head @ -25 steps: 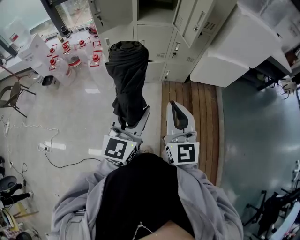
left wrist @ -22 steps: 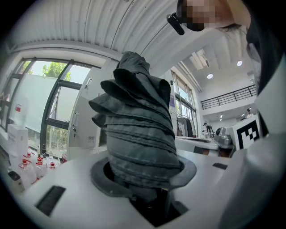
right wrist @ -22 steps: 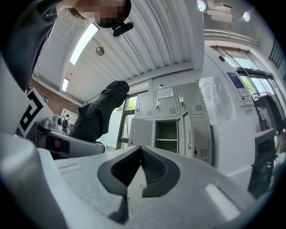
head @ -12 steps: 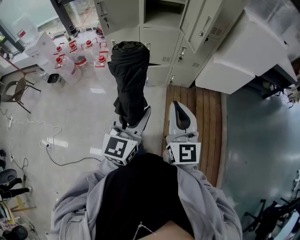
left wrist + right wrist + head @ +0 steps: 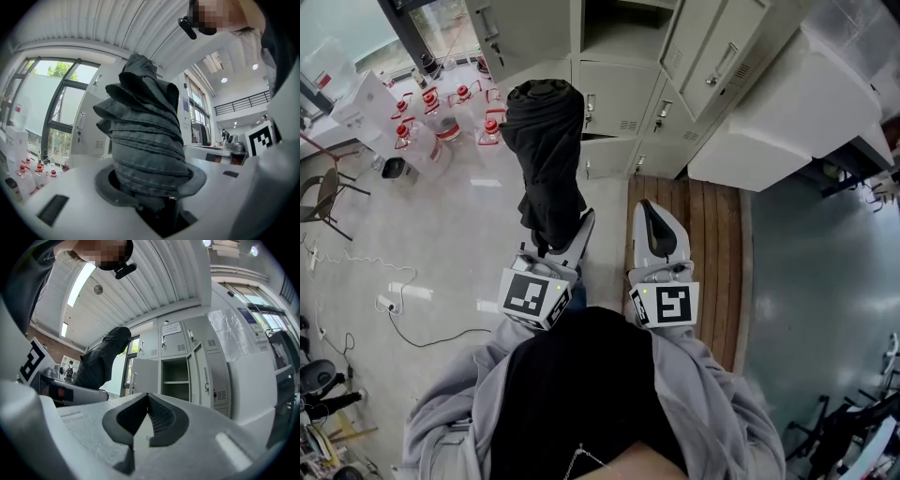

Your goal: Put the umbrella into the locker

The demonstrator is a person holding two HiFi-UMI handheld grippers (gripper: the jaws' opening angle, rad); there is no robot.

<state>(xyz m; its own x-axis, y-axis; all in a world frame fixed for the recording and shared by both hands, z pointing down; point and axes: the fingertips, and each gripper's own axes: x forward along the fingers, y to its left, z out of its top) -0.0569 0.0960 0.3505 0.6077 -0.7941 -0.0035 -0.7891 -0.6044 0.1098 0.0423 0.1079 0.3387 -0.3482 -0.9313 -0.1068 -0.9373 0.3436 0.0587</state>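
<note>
left gripper [image 5: 565, 246] jaws pinch the folded umbrella [image 5: 546, 155]; right gripper [image 5: 656, 232] jaws pressed together, empty; open locker [image 5: 175, 376] empty.

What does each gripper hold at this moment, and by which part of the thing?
The left gripper holds the folded black umbrella by its lower end, under the bunched canopy; it stands upright. The right gripper is shut and holds nothing.

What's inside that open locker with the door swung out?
The open locker shows one shelf across its middle, with nothing on it that I can make out. Its back is dark, and the right gripper hides its bottom edge.
</note>
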